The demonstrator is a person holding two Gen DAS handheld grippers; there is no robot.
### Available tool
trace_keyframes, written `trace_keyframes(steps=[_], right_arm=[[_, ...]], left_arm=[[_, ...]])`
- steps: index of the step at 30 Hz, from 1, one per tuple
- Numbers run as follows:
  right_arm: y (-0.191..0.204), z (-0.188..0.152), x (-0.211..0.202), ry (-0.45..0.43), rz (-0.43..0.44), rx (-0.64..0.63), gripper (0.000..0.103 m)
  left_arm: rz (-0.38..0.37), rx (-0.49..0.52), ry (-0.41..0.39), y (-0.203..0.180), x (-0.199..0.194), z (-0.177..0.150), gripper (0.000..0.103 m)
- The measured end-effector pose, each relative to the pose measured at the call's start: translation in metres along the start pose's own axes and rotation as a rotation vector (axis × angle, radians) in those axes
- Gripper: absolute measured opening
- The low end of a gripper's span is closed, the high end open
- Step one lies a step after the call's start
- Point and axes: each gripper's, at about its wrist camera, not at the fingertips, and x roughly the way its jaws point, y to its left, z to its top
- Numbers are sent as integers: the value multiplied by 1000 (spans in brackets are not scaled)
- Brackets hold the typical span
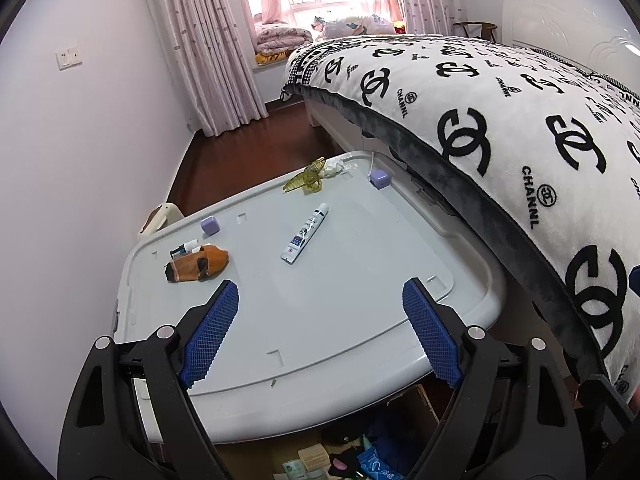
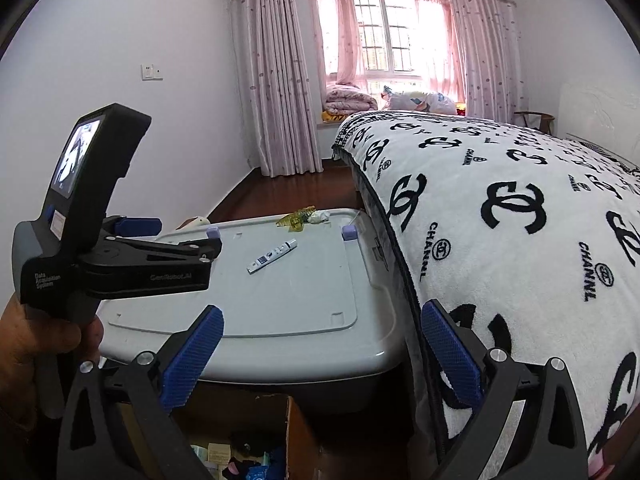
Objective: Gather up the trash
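Note:
A grey storage-box lid (image 1: 328,280) serves as the surface. On it lie a white tube (image 1: 306,233), an orange-brown crumpled wrapper (image 1: 198,264) beside a small dark box (image 1: 185,248), a yellow hair claw (image 1: 307,178), and crumpled clear plastic (image 1: 334,168). My left gripper (image 1: 320,296) is open and empty, hovering over the lid's near part. My right gripper (image 2: 322,330) is open and empty above the lid's near edge (image 2: 280,344). The tube (image 2: 272,256), the claw (image 2: 296,218) and white scrap (image 2: 320,216) show in the right wrist view, where the left gripper body (image 2: 120,256) hides the wrapper.
Two small lilac cubes (image 1: 210,226) (image 1: 379,179) sit on the lid. A bed with a black-and-white blanket (image 1: 520,140) presses against the box's right side. An open cardboard box (image 2: 248,452) with packets stands on the floor below. A wall is at left.

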Motion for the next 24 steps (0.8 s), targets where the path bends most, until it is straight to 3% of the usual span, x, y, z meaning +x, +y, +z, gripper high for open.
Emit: trace_keyframes(steps=[15,24], right_arm=[[2,0,-1,-1,-7,-17,97],[16,21,34,66,-69,-27,98]], left_arm=[[3,-6,-5,-1,1,1,82],[-29,-59,69,10,25,-34,82]])
